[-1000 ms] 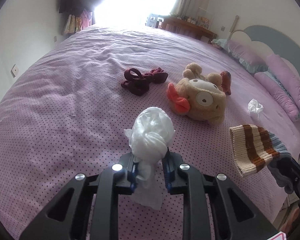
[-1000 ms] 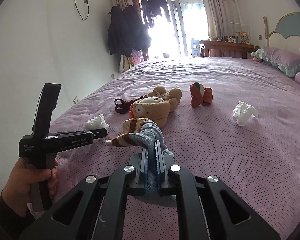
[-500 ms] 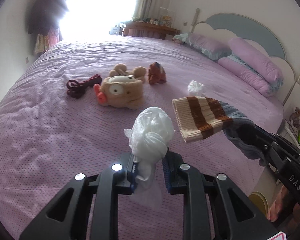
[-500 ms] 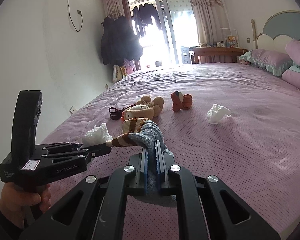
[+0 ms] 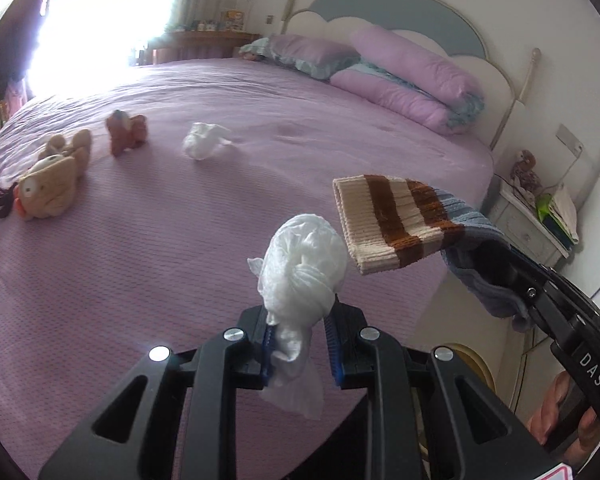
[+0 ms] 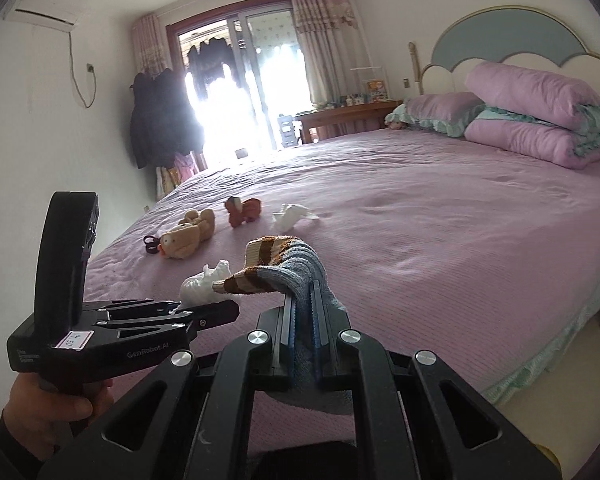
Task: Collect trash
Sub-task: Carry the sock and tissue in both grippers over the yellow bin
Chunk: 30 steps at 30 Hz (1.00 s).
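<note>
While both tools are loaded, the job looks only partly done. Nearest, the left gripper point(image 5: 298, 342) is clamped on a crumpled white tissue wad point(image 5: 306, 264), its tail hanging below the fingers and its bulk standing above them, clear of the bed point(image 5: 160, 264). Just to its right, the right gripper point(image 6: 303, 322) pinches the grey foot of a striped sock point(image 6: 278, 270), whose brown-and-cream cuff droops forward and left, close to the tissue wad but not plainly touching it. Both are held over the near edge of the purple bedspread.

Farther out, a second tissue point(image 5: 204, 145) lies loose on the cover near the middle of the bed; judging by the task, that piece is left to collect. To its left sit a small brown toy point(image 5: 125, 133), then a tan plush toy point(image 5: 54, 184), and a dark strap or band point(image 5: 0, 200) at the far left. These look like belongings, not rubbish, though the sock's status is uncertain. No bin is clearly visible, so both held items have yet to be dropped somewhere. Far right, pillows point(image 5: 404, 80) rest against the headboard.
</note>
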Tool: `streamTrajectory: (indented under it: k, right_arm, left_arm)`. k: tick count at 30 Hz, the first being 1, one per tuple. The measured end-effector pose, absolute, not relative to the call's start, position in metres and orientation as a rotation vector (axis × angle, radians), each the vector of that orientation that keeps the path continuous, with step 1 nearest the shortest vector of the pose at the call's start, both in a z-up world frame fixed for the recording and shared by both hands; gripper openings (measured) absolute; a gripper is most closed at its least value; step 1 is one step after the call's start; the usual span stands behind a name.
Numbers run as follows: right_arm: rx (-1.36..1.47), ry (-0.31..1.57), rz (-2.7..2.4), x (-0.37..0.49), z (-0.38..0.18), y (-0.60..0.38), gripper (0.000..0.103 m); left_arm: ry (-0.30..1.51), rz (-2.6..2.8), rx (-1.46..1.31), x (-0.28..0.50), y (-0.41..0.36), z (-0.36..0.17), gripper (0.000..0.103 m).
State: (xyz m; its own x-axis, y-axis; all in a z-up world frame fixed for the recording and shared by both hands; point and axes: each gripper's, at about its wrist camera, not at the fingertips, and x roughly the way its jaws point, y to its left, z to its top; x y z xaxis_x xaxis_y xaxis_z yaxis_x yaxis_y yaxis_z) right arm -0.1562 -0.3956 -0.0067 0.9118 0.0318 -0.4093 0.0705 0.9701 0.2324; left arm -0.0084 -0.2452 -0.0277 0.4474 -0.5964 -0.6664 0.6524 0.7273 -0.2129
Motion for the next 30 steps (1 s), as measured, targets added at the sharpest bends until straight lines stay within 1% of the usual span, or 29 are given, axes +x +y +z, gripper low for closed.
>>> streamTrajectory:
  k: [8,13,23,30]
  right_arm:
    - [0.274,0.413,-0.238,-0.238,-0.022,-0.443,0.007]
    - [0.354,0.457,-0.384,-0.280,-0.043,-0.477,0.007]
    - [0.442,0.543,-0.530,-0.331,-0.085,-0.506,0.007]
    - [0.503,0.657,-0.621,-0.355,-0.122,-0.517,0.007]
  left_arm:
    - [0.852,-0.982,0.162,-0.061,-0.335,-0.054,0.022]
    - [0.908,-1.054,0.216,-0.093,-0.375,-0.080,0.022]
    - [0.988,-1.151,0.319,-0.138,-0.426,-0.117,0.022]
    - [1.021,-1.175,0.365,-0.154,-0.439,-0.134,0.022]
